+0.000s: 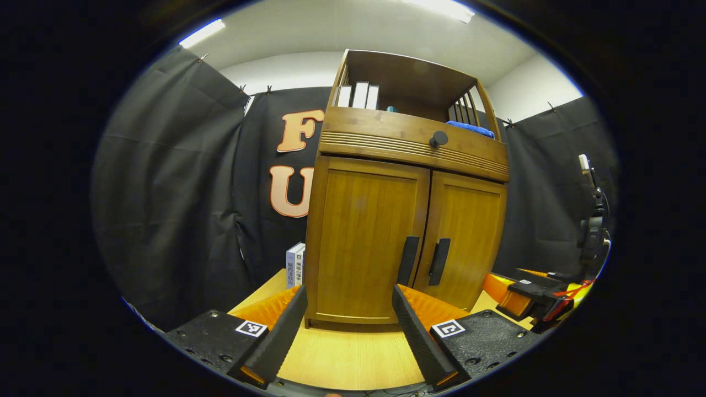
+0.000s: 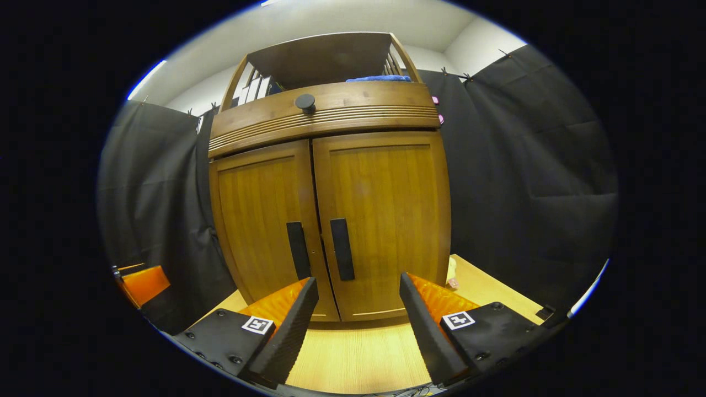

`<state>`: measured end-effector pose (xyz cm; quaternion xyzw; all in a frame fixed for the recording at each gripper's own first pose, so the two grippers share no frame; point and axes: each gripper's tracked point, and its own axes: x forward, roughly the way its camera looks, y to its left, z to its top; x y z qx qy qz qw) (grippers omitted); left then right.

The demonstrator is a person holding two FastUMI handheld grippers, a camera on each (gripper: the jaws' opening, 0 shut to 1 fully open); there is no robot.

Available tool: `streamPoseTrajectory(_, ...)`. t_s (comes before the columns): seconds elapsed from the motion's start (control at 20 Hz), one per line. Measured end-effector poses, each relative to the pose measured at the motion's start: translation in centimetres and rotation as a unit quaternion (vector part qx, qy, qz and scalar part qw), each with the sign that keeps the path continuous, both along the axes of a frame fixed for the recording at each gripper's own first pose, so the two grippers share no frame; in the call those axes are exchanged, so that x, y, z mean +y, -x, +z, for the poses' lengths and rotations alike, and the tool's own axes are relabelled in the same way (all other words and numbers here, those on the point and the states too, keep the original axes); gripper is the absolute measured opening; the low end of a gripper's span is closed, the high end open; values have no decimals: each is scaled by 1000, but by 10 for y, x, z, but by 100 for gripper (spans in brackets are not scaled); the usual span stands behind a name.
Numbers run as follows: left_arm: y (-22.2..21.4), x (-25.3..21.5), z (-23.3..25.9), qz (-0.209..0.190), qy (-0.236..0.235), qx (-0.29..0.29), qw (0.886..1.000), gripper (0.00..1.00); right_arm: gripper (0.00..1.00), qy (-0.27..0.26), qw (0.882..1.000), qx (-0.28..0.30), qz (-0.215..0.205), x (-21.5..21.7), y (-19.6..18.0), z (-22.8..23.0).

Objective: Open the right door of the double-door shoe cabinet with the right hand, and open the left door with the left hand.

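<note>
Evidently both grippers, left (image 1: 348, 336) and right (image 2: 358, 331), hung wide open and empty, aimed at the shut doors' handles (image 2: 342, 249).

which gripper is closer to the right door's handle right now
Right. The right gripper is open and lined up facing the right door handle, short of touching it. The left gripper, also open, sits in front of the left door, off to the handle's side.

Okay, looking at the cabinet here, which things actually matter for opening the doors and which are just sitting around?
For the job:
right door, its handle
left door, its handle
right gripper, left gripper, both open

Lying about:
books beside cabinet
blue cloth on shelf
drawer knob
</note>
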<state>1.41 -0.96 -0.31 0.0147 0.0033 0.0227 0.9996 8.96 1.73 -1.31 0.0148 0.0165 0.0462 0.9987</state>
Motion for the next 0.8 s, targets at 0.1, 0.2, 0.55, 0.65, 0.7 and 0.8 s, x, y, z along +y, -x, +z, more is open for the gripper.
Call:
streamPoseTrajectory(0.1,-1,2,1,1,-4,0,1000,89,96,4,1000,-1,4,6,-13,-2)
streamPoseTrajectory(0.2,-3,5,1,2,-8,0,1000,89,96,5,1000,0,5,10,-31,-8)
streamPoseTrajectory(0.55,-4,13,0,5,-17,1,1000,89,96,3,1000,8,9,25,-88,-14)
streamPoseTrajectory(0.65,-6,14,-3,5,-16,4,1000,89,100,7,1000,7,9,29,-105,-15)
streamPoseTrajectory(0.7,-5,16,-2,7,-14,4,1000,89,96,8,1000,7,8,32,-113,-16)
streamPoseTrajectory(0.8,-5,19,-2,10,-16,4,1000,89,96,12,1000,8,9,35,-130,-17)
